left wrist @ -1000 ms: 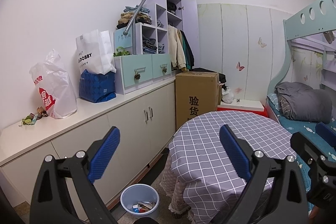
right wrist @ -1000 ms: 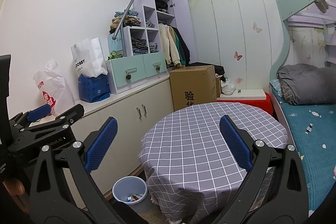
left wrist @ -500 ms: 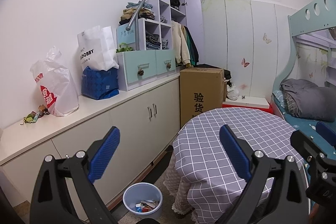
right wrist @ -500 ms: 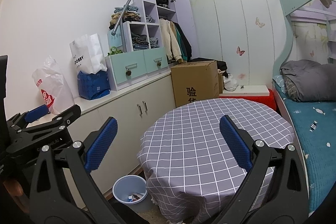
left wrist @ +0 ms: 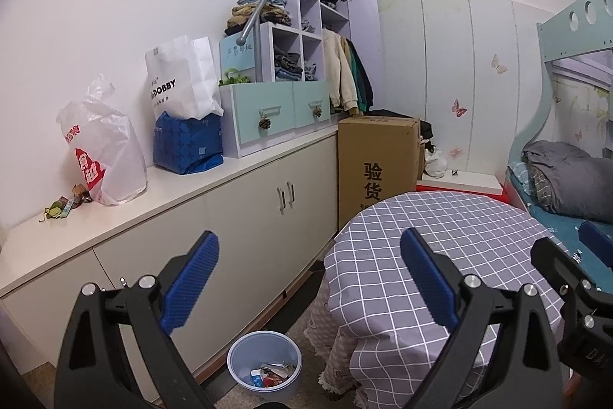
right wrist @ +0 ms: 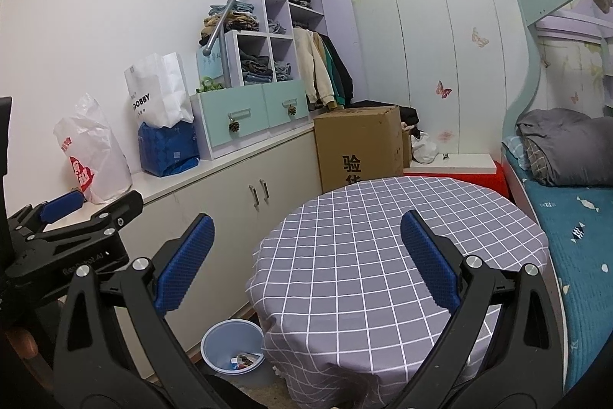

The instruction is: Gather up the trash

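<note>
Scraps (left wrist: 63,207) of crumpled wrapper are lying on the tabletop (left wrist: 184,190) beside a white bag (left wrist: 101,156), looking light and soft, suiting a centre pinch, while both grippers (left wrist: 308,280) (right wrist: 306,259) are hanging spread, empty.

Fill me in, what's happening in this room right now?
A person holds two grippers, both open and empty. The left gripper and right gripper hang above the round checked table, whose top shows no trash. A blue bin on the floor already holds scraps. Small wrappers lie on the white counter beside a plastic bag, untouched.
</note>
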Action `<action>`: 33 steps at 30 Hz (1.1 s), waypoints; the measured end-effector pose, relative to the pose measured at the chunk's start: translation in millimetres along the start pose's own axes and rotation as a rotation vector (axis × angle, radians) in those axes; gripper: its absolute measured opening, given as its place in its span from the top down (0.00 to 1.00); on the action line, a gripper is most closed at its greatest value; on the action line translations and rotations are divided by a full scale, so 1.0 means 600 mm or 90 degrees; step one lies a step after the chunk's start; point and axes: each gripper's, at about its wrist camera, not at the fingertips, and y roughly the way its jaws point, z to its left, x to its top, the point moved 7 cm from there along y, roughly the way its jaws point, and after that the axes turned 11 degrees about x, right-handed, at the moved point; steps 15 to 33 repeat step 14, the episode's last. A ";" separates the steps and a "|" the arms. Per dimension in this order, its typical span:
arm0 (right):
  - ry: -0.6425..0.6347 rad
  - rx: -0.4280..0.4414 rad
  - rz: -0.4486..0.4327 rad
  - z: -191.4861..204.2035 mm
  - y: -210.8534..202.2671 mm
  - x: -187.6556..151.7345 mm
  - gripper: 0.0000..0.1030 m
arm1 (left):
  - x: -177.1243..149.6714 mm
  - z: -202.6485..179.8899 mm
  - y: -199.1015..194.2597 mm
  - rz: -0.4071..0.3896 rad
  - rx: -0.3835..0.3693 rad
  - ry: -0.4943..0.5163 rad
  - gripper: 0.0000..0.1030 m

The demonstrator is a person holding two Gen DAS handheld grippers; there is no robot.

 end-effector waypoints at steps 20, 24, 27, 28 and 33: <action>0.022 -0.036 0.044 -0.095 0.083 -0.029 0.07 | -0.017 -0.062 0.096 0.045 0.005 0.007 0.09; 0.022 -0.036 0.044 -0.095 0.083 -0.029 0.07 | -0.017 -0.062 0.096 0.045 0.005 0.007 0.09; 0.022 -0.036 0.044 -0.095 0.083 -0.029 0.07 | -0.017 -0.062 0.096 0.045 0.005 0.007 0.09; 0.022 -0.036 0.044 -0.095 0.083 -0.029 0.07 | -0.017 -0.062 0.096 0.045 0.005 0.007 0.09; 0.022 -0.036 0.044 -0.095 0.083 -0.029 0.07 | -0.017 -0.062 0.096 0.045 0.005 0.007 0.09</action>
